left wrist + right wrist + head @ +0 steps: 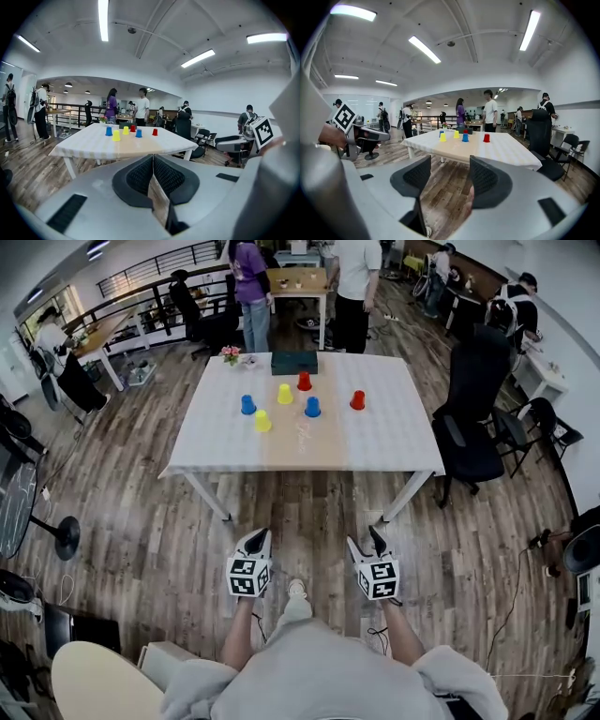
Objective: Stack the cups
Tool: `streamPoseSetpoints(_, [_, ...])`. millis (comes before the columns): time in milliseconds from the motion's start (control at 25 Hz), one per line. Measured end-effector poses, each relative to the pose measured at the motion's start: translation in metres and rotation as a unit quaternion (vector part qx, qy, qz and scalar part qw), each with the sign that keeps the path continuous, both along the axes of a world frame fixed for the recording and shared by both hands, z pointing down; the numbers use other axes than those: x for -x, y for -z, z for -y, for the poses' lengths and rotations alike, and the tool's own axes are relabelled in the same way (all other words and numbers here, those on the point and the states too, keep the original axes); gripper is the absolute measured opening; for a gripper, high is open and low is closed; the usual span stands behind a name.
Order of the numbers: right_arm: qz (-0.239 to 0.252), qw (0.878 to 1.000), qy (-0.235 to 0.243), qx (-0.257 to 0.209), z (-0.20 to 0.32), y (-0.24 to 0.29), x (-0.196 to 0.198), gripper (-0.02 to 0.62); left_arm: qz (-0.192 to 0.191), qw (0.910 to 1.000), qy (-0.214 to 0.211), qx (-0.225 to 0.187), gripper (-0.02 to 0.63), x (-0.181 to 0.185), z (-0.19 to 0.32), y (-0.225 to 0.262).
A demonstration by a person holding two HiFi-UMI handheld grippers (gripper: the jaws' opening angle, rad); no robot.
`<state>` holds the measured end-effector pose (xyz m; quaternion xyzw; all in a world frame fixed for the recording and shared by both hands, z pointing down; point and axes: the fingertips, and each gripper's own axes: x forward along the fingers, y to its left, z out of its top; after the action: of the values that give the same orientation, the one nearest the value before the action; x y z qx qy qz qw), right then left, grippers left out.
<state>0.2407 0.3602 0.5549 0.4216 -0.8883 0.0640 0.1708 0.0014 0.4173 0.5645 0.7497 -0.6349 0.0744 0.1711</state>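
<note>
Several small cups stand upside down and apart on a white-clothed table [394, 437]: two blue [247, 405] [312, 407], two yellow [285, 394] [262, 421], two red [304, 381] [357, 400]. Both grippers hang over the wooden floor well short of the table's near edge. My left gripper [261, 538] [153, 161] is shut with nothing in it. My right gripper [365, 540] [450, 176] is open and empty. The cups show far ahead in both gripper views, such as a yellow cup [116, 136] and a red cup [486, 138].
A dark box [294, 362] and a small flower pot [231, 355] sit at the table's far edge. A black office chair [473, 418] stands at its right end. People [352, 287] stand beyond it. A round beige tabletop [94, 681] is at my lower left.
</note>
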Motion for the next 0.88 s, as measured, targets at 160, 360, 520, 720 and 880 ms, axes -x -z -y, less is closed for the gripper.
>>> streamPoseSetpoints(160, [-0.002, 1.000, -0.005, -0.002, 0.044, 0.007, 0.026, 0.245, -0.002, 1.0000, -0.001, -0.003, 0.015, 0.030, 0.047, 0.007])
streamPoseSetpoints(360, [-0.005, 1.000, -0.004, -0.005, 0.092, 0.011, 0.055, 0.244, -0.004, 1.0000, -0.005, -0.006, 0.015, 0.057, 0.096, 0.010])
streamPoseSetpoints(520, [-0.006, 1.000, -0.008, -0.005, 0.121, 0.013, 0.075, 0.242, -0.005, 0.9999, -0.010, -0.005, 0.015, 0.074, 0.126, 0.009])
streamPoseSetpoints(720, [-0.007, 1.000, -0.016, -0.006, 0.149, 0.012, 0.089, 0.238, -0.005, 0.9997, -0.022, -0.002, 0.015, 0.087, 0.159, 0.007])
streamPoseSetpoints(880, [-0.012, 1.000, -0.022, 0.005, 0.155, 0.001, 0.094, 0.235, -0.004, 0.9995, -0.031, 0.003, 0.015, 0.092, 0.171, 0.001])
